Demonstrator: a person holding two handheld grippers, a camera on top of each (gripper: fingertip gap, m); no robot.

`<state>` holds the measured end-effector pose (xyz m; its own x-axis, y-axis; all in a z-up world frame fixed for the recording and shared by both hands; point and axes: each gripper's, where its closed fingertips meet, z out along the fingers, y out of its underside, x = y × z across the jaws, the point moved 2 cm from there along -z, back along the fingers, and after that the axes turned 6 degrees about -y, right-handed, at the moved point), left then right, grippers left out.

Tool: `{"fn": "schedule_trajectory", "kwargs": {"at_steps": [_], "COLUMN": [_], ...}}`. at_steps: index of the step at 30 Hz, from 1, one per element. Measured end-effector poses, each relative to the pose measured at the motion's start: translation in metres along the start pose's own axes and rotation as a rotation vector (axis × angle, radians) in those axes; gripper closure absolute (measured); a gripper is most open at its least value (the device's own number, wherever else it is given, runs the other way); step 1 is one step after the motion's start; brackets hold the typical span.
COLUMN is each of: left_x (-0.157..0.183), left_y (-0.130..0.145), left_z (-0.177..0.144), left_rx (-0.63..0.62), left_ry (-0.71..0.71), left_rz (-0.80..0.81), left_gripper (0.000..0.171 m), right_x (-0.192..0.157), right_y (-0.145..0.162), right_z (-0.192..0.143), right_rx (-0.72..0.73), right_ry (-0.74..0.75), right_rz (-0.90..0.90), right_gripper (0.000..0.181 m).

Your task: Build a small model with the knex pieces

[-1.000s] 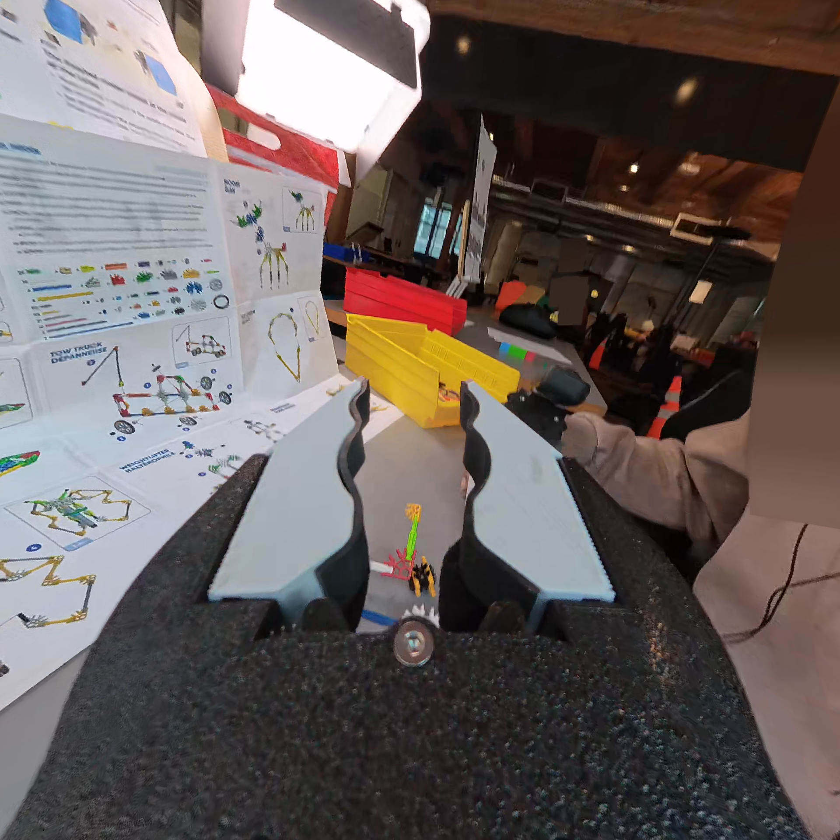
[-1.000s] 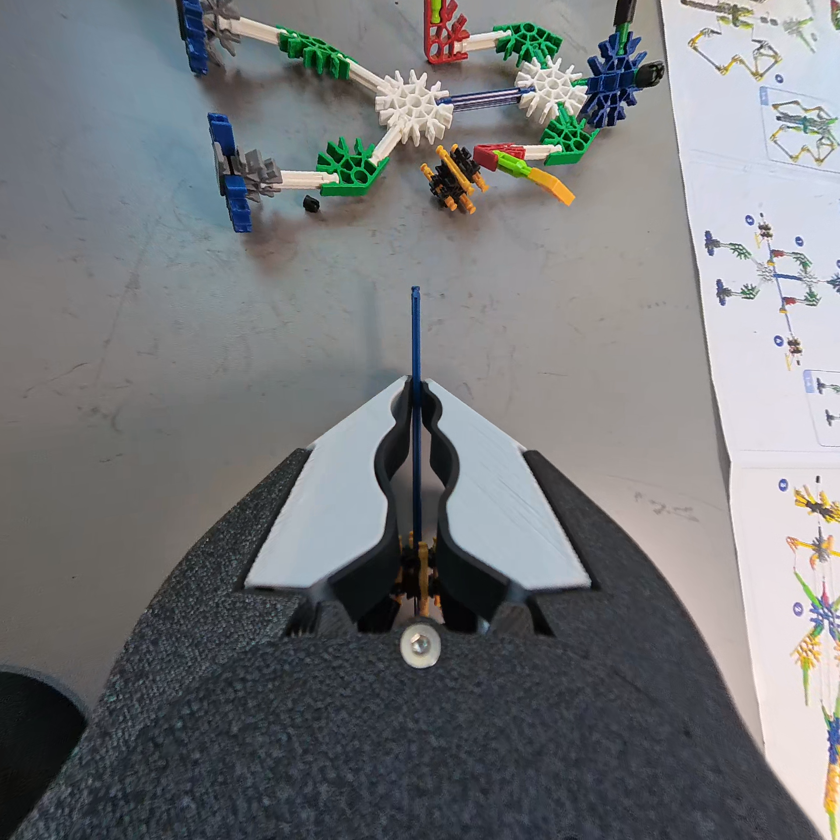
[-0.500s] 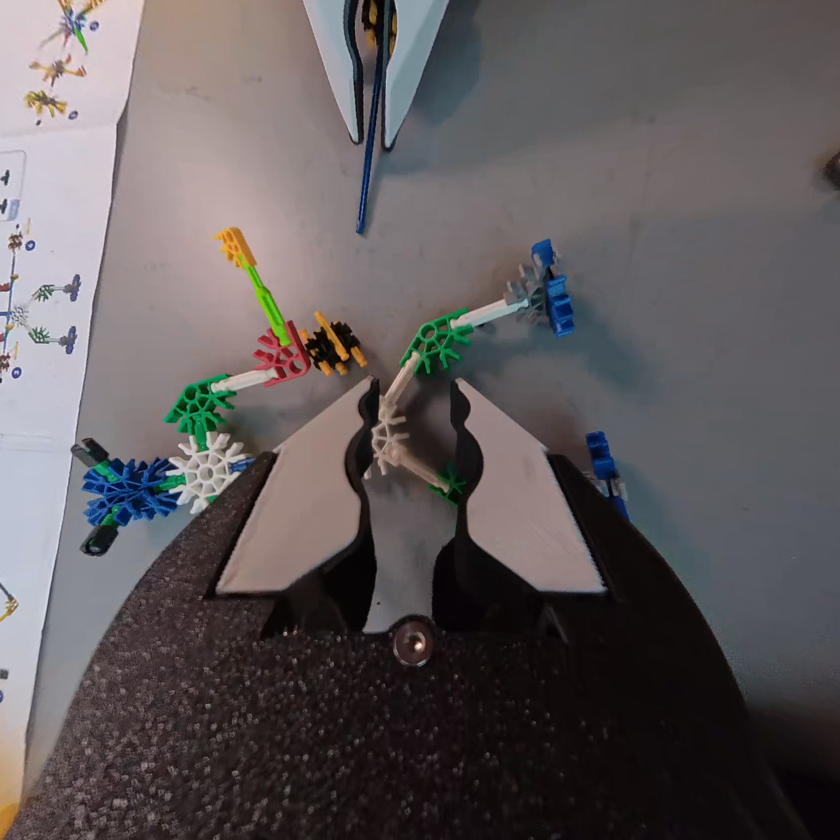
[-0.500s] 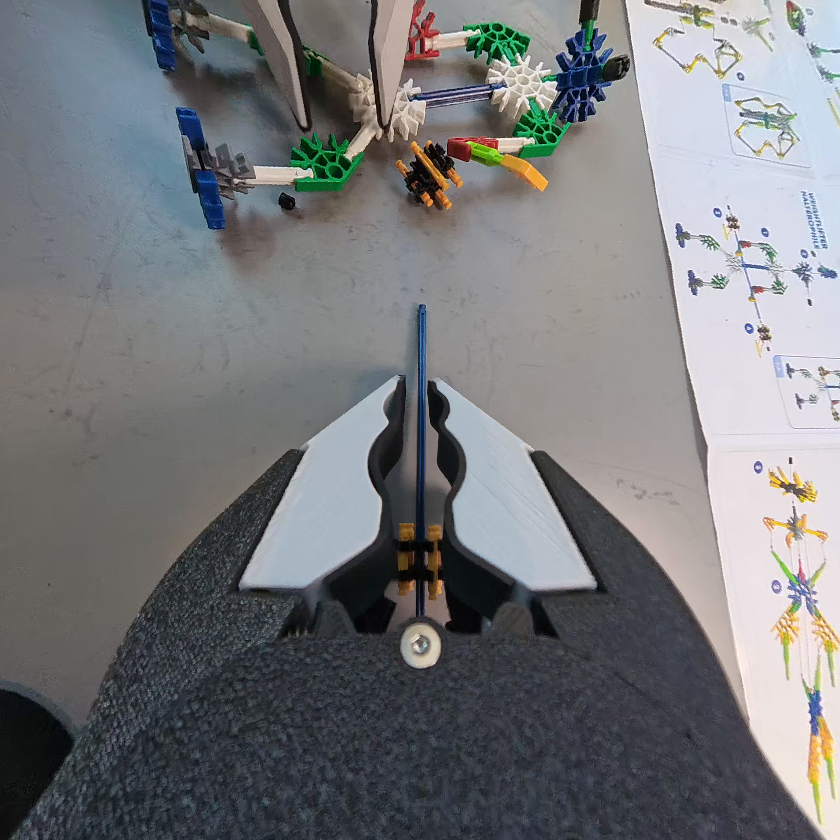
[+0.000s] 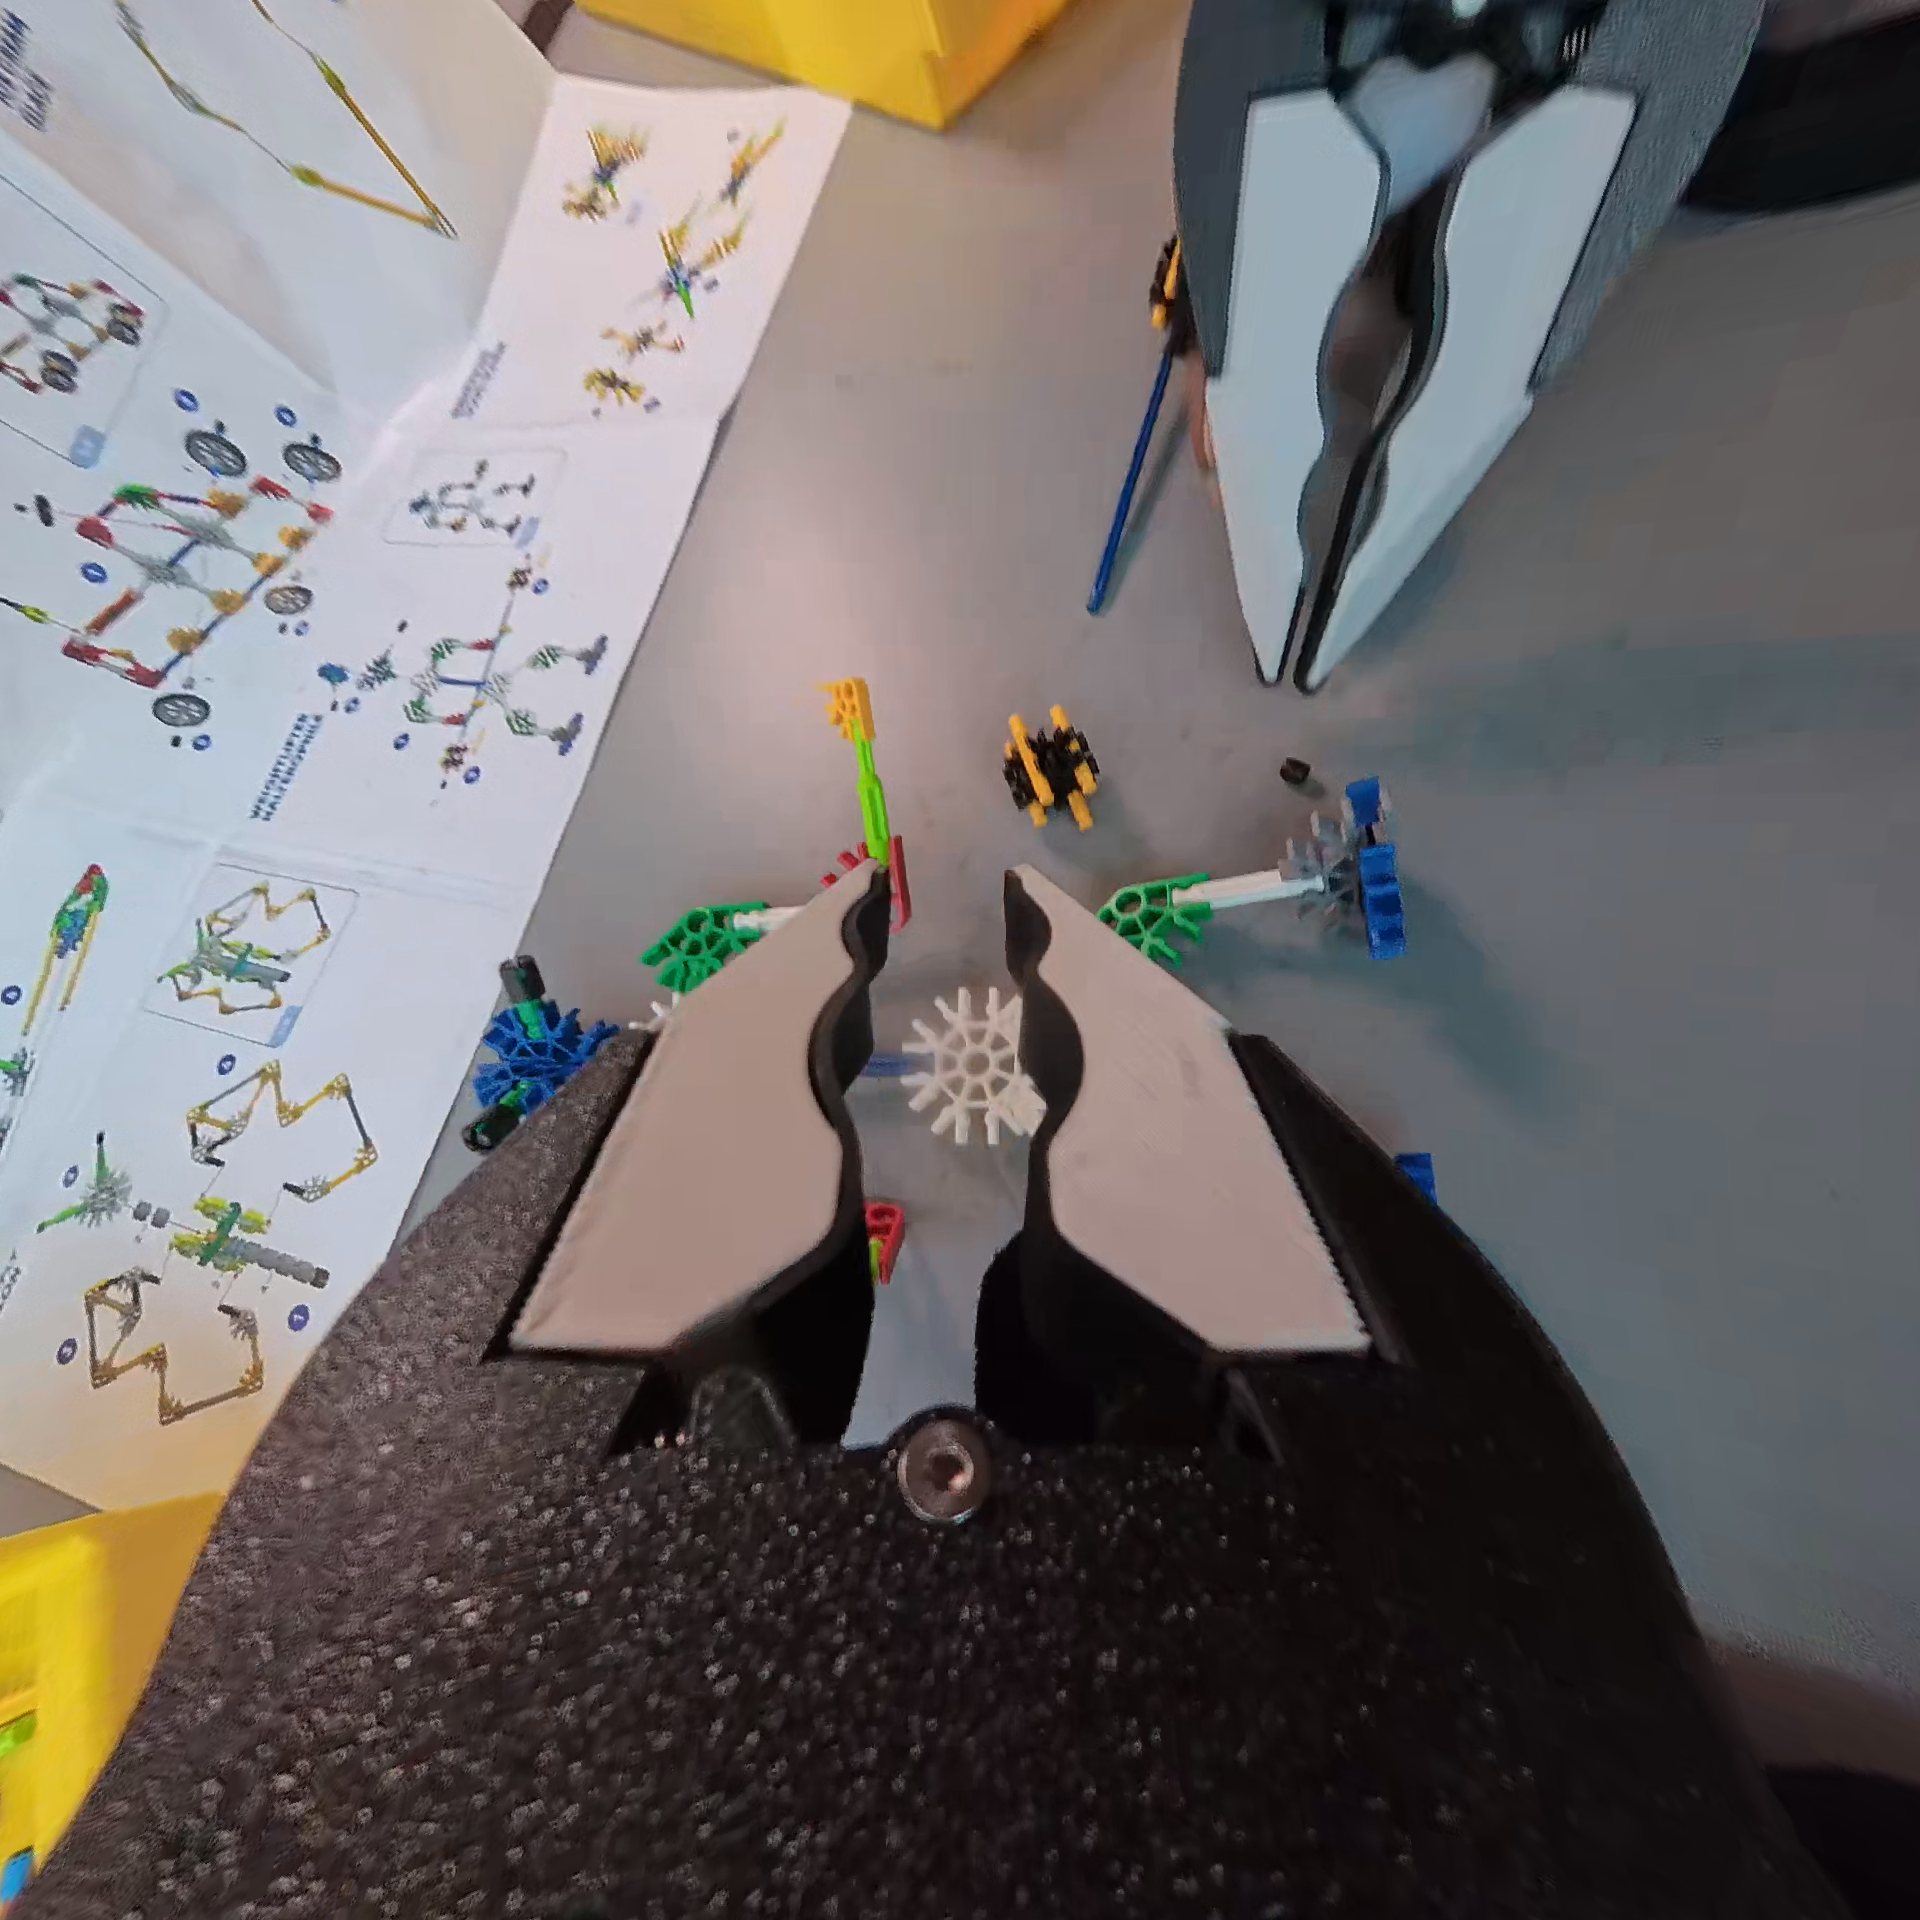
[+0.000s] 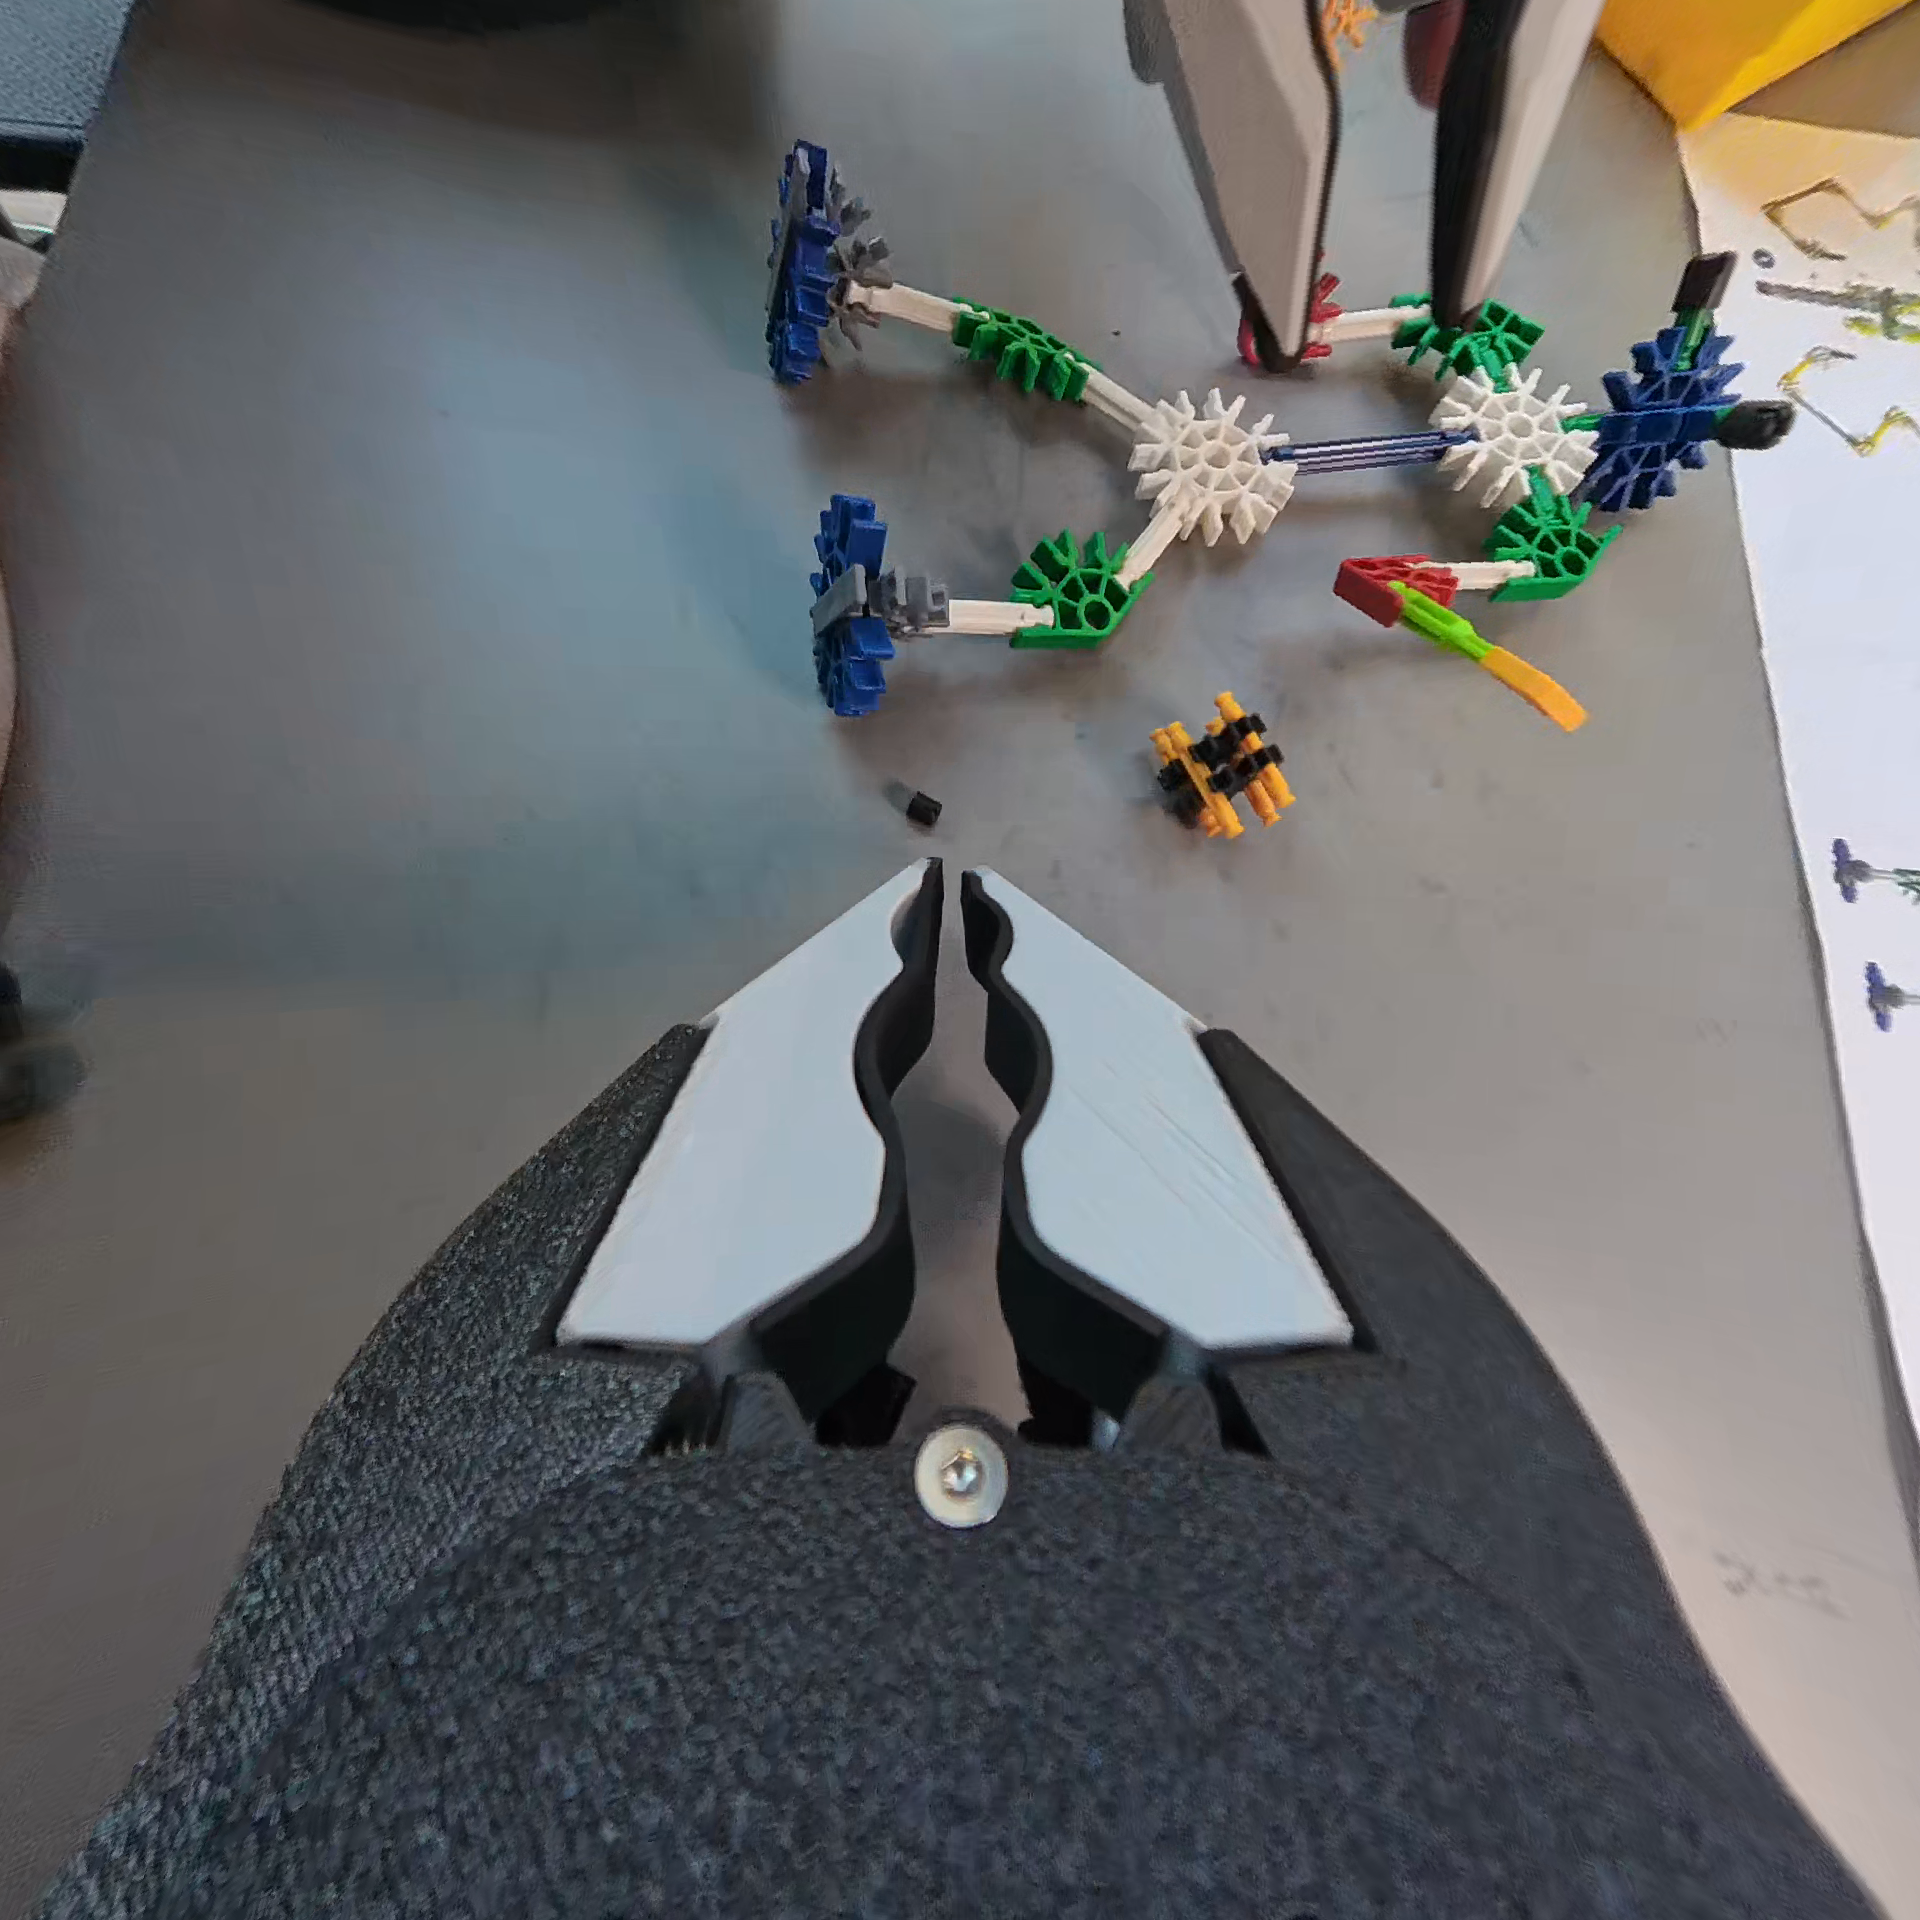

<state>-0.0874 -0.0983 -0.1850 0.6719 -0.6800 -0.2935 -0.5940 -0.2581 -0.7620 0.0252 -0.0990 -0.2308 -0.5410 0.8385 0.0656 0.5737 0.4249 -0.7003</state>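
Note:
A toy model of white snowflake connectors, green connectors, white rods and blue wheels lies flat on the grey table. My left gripper is open and hovers low over the model, with a white connector between its fingers. In the right wrist view its tips straddle a white rod beside a red connector. My right gripper is shut and empty, short of the model. A thin blue rod with a yellow-black hub lies on the table beside it.
A loose yellow-black hub and a tiny black piece lie between my right gripper and the model. A white instruction sheet covers the left of the table. Yellow bins stand at the far edge and near left. Spacing between my two grippers at the tips: around 11 centimetres.
My right gripper let go of the blue rod, which now lies beside it, and closed empty. My left gripper swung down from facing the room and now sits over the white connector.

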Motion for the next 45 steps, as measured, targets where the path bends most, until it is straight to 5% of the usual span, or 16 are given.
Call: {"fn": "schedule_trajectory", "kwargs": {"at_steps": [16,18,21,25,29,33,38,42,45], "left_x": [-0.012,-0.018,-0.027,-0.029,-0.029,-0.026,-0.022,-0.018,-0.012], "left_y": [-0.017,-0.015,-0.006,-0.008,-0.012,-0.011,-0.012,-0.015,-0.021], "left_z": [0.013,0.016,0.023,0.023,0.021,0.022,0.023,0.025,0.024], "left_rx": [0.158,0.161,0.117,0.111,0.127,0.125,0.133,0.151,0.186], "left_ry": [-0.063,-0.109,-0.175,-0.195,-0.214,-0.206,-0.188,-0.163,-0.120], "left_rz": [-0.195,-0.213,-0.222,-0.217,-0.204,-0.195,-0.193,-0.206,-0.222], "left_gripper": [0.139,0.138,0.137,0.137,0.137,0.137,0.138,0.138,0.139], "right_x": [0.005,0.030,0.094,0.135,0.133,0.136,0.135,0.095,0.045], "right_y": [-0.007,-0.011,0.006,0.099,0.180,0.193,0.146,0.079,0.089], "right_z": [0.008,-0.020,-0.110,-0.249,-0.286,-0.287,-0.277,-0.197,-0.125], "right_rx": [-0.023,0.048,0.123,0.000,-0.155,-0.083,0.177,0.301,0.066], "right_ry": [0.036,0.171,0.591,1.144,1.262,1.240,1.110,0.526,0.111], "right_rz": [0.033,0.048,0.181,0.466,0.628,0.668,0.535,0.303,0.291], "right_gripper": [0.177,0.177,0.177,0.177,0.175,0.166,0.159,0.160,0.157]}}
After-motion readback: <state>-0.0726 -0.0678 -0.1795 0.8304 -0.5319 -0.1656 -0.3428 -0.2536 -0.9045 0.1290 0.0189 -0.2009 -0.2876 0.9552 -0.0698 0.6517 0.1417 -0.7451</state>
